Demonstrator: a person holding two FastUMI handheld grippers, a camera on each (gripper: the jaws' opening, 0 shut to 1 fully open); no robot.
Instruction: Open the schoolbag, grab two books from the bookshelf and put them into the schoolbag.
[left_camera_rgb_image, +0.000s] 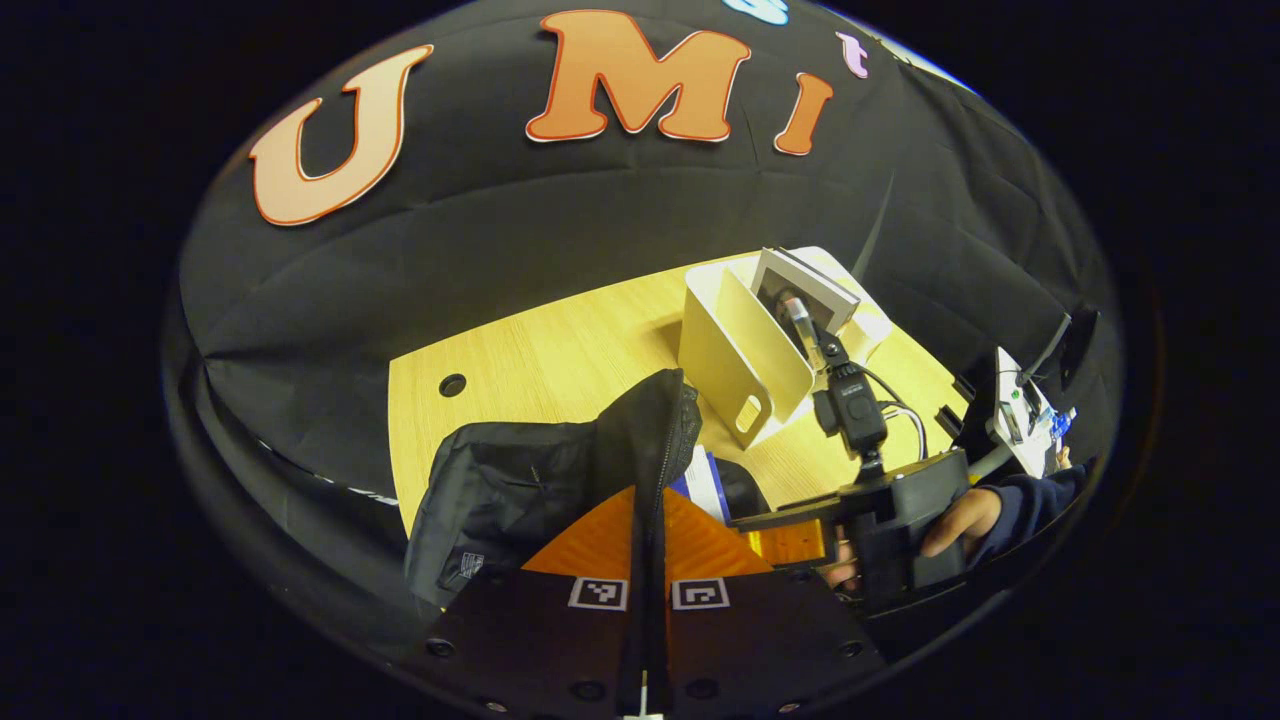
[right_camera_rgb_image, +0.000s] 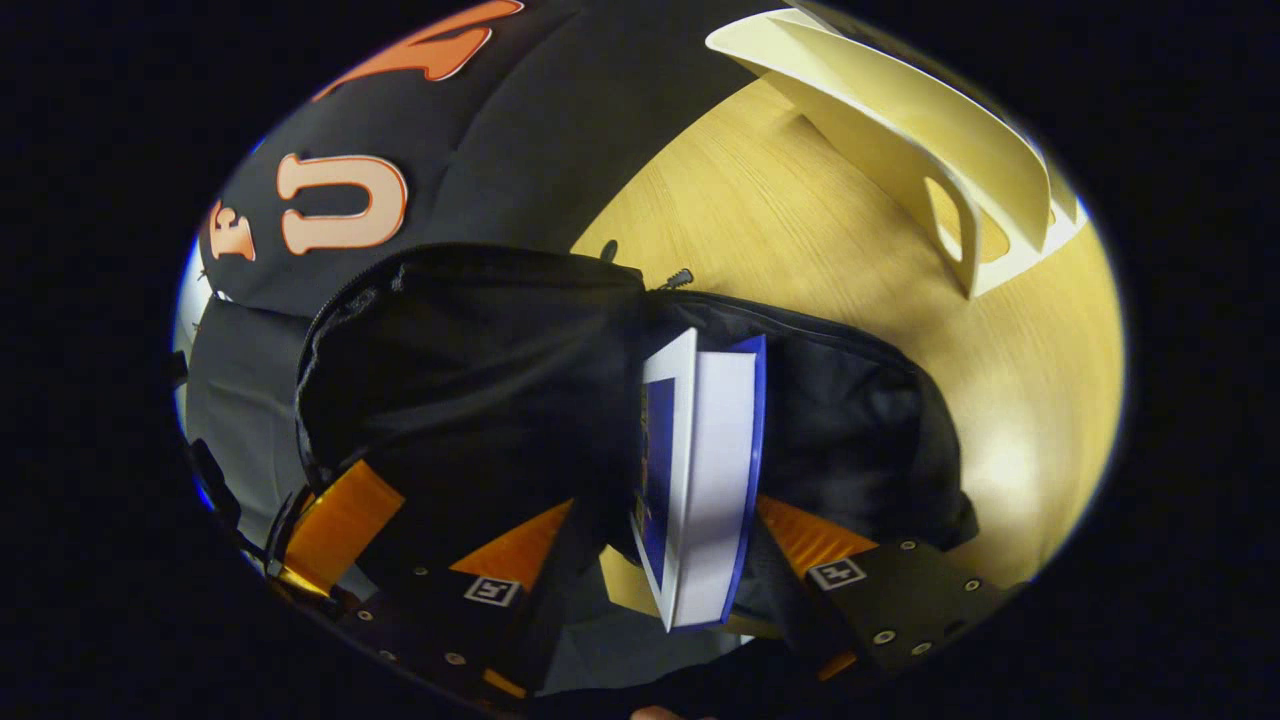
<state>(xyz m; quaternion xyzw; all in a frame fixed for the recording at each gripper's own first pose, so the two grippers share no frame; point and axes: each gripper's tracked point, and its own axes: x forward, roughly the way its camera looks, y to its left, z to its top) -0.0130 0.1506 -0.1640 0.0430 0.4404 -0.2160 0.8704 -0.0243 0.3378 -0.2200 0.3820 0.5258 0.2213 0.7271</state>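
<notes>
Surface: a light wood-grain table (left_camera_rgb_image: 560, 350) with 1 round hole near its left edge, seen in the left gripper view. The booth's black cloth wall (left_camera_rgb_image: 560, 230) stands behind the table and hangs down past its edge.

Schoolbag (left_camera_rgb_image: 520, 490): black, on the near part of the table, its zip open. In the left gripper view the left gripper (left_camera_rgb_image: 645, 560) has its fingers closed together on an upright fold of the bag's fabric at the zip edge, holding that flap raised.

Book (right_camera_rgb_image: 705, 480): white pages, blue cover, standing on edge at the schoolbag's opening in the right gripper view, partly over the dark interior. The right gripper (right_camera_rgb_image: 690, 590) has 1 finger on each side of the book's lower end; the fingers appear to clamp it. In the left gripper view a corner of the same book shows just right of the raised flap.

Bookshelf (left_camera_rgb_image: 745, 350): cream, slanted dividers, on the far right of the table, well apart from the bag. At least 1 light-coloured book (left_camera_rgb_image: 815, 285) leans in it.

A hand (left_camera_rgb_image: 960, 520) in a dark sleeve holds the right gripper's body at the right of the left gripper view. Cabled equipment (left_camera_rgb_image: 1020, 415) stands beyond the table's right edge.
</notes>
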